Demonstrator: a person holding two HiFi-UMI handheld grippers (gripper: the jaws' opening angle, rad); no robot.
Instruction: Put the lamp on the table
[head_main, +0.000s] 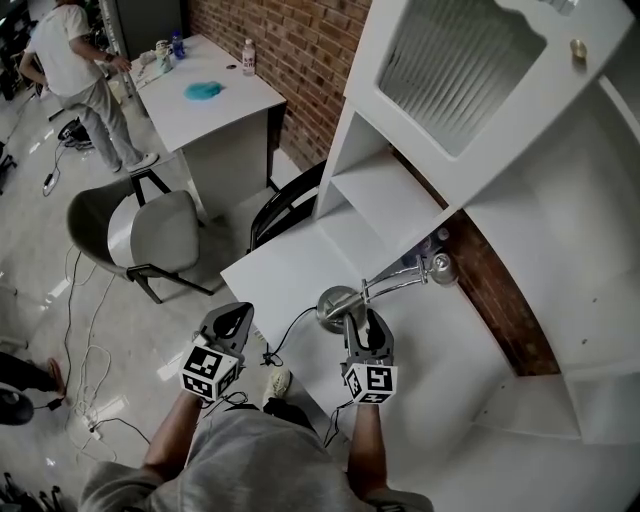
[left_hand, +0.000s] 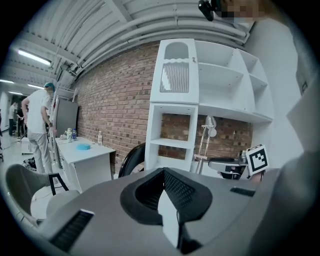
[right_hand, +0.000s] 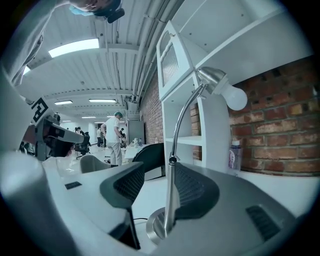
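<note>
Chrome lamp (head_main: 336, 304) on white table (head_main: 285, 268), bottle (right_hand: 234, 155) label illegible

A white table (head_main: 290, 262) is pictured against a brick wall (head_main: 500, 295), with a lamp's round base (head_main: 334, 302) set near its front edge. A black cord (head_main: 288, 332) is trailed over that edge, and a plastic bottle (right_hand: 234, 156) is stood by the wall.

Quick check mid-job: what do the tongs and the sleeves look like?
The left tongs and right tongs are grey with black ribbed pads. Each carries a white cube bearing black square markers. The shirt is grey, short-sleeved.
</note>
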